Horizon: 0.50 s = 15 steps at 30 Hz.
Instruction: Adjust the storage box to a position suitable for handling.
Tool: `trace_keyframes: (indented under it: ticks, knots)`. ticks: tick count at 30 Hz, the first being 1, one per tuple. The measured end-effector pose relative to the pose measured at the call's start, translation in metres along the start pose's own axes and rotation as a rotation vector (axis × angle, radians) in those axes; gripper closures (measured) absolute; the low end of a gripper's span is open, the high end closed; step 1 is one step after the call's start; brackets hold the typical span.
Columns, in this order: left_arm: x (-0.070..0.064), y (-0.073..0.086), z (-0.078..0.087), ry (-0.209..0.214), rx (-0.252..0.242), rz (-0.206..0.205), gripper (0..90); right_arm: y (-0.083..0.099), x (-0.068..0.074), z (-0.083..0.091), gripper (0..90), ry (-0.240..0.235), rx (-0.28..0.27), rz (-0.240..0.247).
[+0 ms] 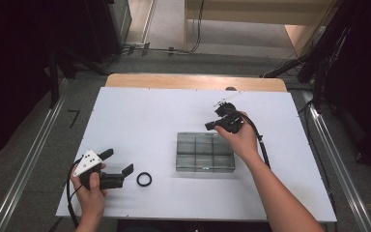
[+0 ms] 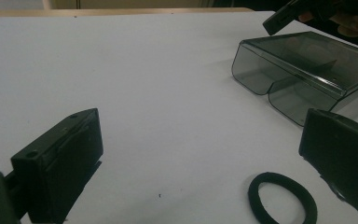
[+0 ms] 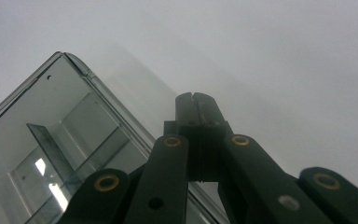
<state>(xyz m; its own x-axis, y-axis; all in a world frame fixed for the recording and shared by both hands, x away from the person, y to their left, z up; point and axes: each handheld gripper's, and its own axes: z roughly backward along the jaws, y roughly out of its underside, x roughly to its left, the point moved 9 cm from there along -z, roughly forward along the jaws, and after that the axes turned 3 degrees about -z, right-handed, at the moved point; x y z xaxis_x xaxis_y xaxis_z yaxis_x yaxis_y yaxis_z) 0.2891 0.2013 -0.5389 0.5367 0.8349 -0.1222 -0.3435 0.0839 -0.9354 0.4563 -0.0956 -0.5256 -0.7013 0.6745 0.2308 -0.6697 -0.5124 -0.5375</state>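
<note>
Nearest, the left gripper [image 1: 121, 163] rests on the white table [image 1: 140, 121], jaws spread wide, a black elastic hair ring [image 1: 144, 179] just beside it. Farther off lies a clear smoky plastic compartment box [image 1: 205, 152]; above its far edge, the right gripper [image 1: 211, 125] hovers, jaws pressed together, empty.

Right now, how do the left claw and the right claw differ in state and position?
The left claw has its jaws spread wide, while the right claw has them pressed together on nothing. The left claw sits low at the near left of the table beside the black ring; the right claw is at the far edge of the clear divided box. Both are black and hand-held.
</note>
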Motion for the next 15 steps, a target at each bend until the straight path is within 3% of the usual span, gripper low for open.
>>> trace_keyframes:
  ticks: [10, 15]
  knots:
    - [0.0, 0.0, 0.0, 0.002, -0.002, 0.0, 0.0, 0.004, 0.002, -0.012, 87.9, -0.024, 0.069, -0.01]
    - [0.0, 0.0, 0.0, 0.002, -0.002, 0.0, 0.0, 0.005, 0.003, -0.012, 88.0, -0.033, 0.073, -0.016]
